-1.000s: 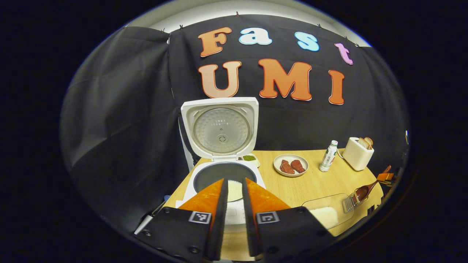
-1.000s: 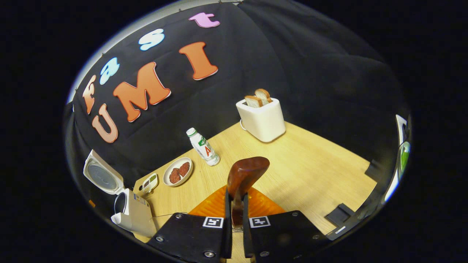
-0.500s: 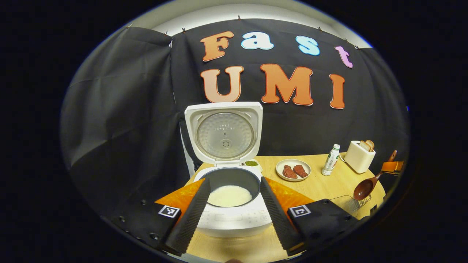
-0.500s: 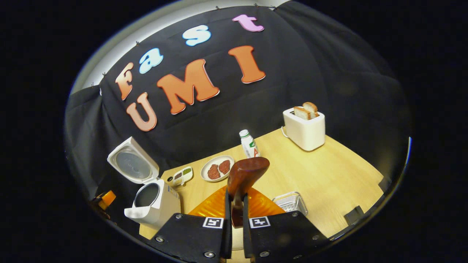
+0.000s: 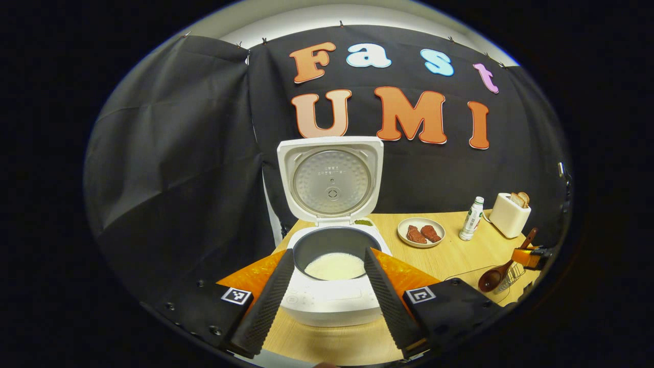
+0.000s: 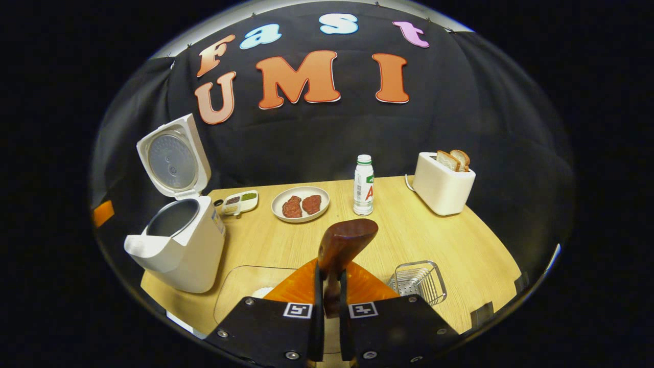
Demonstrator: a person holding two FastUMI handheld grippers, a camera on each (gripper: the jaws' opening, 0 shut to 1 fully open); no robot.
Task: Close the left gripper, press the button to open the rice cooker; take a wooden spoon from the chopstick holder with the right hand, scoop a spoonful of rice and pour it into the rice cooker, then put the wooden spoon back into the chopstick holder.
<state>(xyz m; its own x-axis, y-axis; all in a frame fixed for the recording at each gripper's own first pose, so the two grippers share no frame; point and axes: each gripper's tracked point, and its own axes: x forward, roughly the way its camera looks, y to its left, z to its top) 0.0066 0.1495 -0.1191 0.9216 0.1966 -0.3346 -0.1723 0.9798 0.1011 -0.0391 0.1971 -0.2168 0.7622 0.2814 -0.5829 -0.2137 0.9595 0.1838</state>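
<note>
The white rice cooker [image 5: 332, 301] stands open with its lid [image 5: 331, 179] upright, and white rice [image 5: 334, 266] lies in its dark pot. My left gripper [image 5: 329, 253] hangs open in front of it, one finger at each side of the pot, touching nothing. My right gripper [image 6: 329, 278] is shut on the handle of the wooden spoon [image 6: 347, 240], whose bowl points forward and looks empty. The wire chopstick holder [image 6: 419, 281] sits just right of the spoon. In the left gripper view the spoon [image 5: 493, 278] hangs beside the holder [image 5: 513, 273]. The cooker [image 6: 179, 245] stands at the left of the right gripper view.
A clear container [image 6: 245, 291] holding some rice lies between cooker and holder. Farther back on the wooden table [image 6: 409, 230] are a plate of meat [image 6: 300, 203], a bottle [image 6: 363, 185], a toaster with bread [image 6: 443, 181] and a small condiment dish [image 6: 237, 202].
My left gripper went from nearly shut to wide open and drew back a little from the cooker. My right gripper turned to face the table squarely and carried the spoon to the holder.
</note>
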